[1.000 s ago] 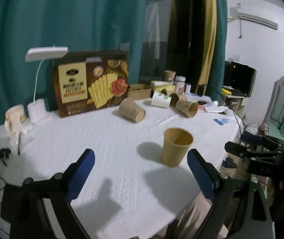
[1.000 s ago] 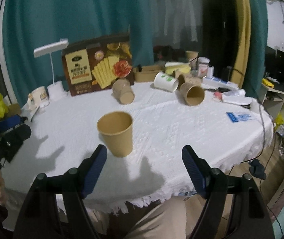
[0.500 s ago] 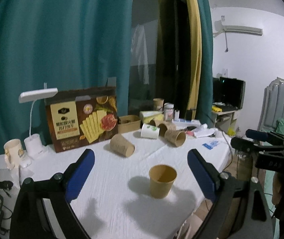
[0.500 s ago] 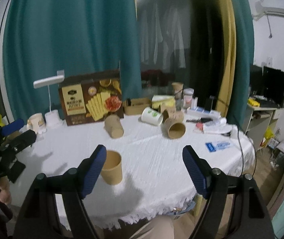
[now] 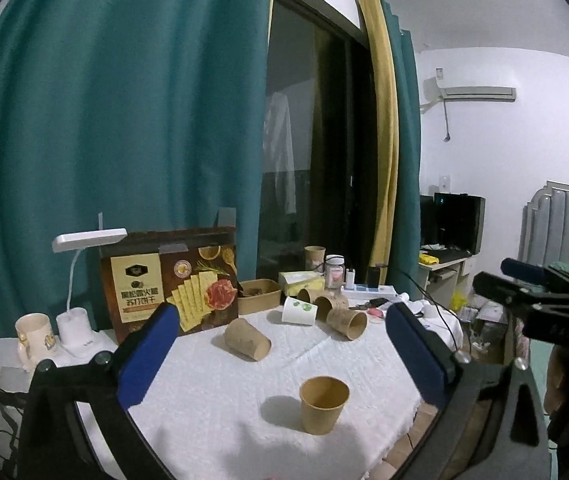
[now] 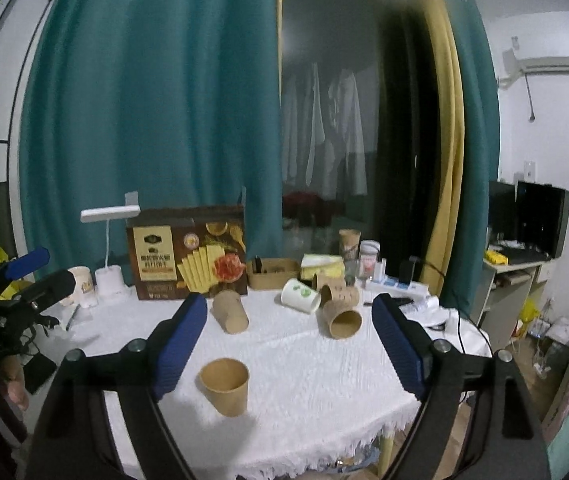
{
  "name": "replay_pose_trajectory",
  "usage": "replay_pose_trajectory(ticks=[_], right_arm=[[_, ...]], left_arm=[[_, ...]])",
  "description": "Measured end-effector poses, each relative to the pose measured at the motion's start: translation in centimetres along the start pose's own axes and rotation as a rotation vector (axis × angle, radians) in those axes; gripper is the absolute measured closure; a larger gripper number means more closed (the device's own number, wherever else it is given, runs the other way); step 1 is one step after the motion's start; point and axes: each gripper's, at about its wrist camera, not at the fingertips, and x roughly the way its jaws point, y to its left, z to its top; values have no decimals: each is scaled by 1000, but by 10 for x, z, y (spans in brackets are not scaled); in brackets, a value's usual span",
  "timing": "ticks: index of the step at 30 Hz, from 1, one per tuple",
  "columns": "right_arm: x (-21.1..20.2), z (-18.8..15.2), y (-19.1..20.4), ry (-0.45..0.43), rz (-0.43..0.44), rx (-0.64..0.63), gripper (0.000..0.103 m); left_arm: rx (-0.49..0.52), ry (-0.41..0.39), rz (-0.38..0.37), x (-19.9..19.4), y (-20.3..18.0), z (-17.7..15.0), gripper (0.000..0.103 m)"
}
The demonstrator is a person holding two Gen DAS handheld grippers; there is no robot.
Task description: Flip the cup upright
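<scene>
One brown paper cup stands upright, mouth up, near the front edge of the table, alone on its white cloth and well apart from everything else; on this cup the task appears complete. Both tongs are held above and behind that edge. The left gripper has just been opening and now stands spread wide with nothing between its blue pads; the right gripper has likewise just been opening and is empty, the cup showing low beside its left finger.

Risks, as judged: the cup is light and empty, so a finger or sleeve brushing it on a return pass would tip it or push it off the front edge, which lies close behind it. The cloth hangs over that edge with a fringe; catching it would drag the cup along.

Open room: the middle of the table is bare cloth. Toward the back edge lie a brown cup on its side, a white cup on its side and further tipped cups, with a cracker box and a desk lamp at the back left.
</scene>
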Motion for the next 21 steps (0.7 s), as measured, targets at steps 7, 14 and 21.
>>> replay_pose_trajectory(ticks=[7,14,21], right_arm=[[8,-3,12,16,14,0,16],[28,-12,19,59,30,-3,16],[39,-16,19,78,41,-4,16]], left_arm=[[-18,27,20,4,17,-8,0],[-35,60,30,11,27,-16,0],[-43,74,28,17,28,-18,0]])
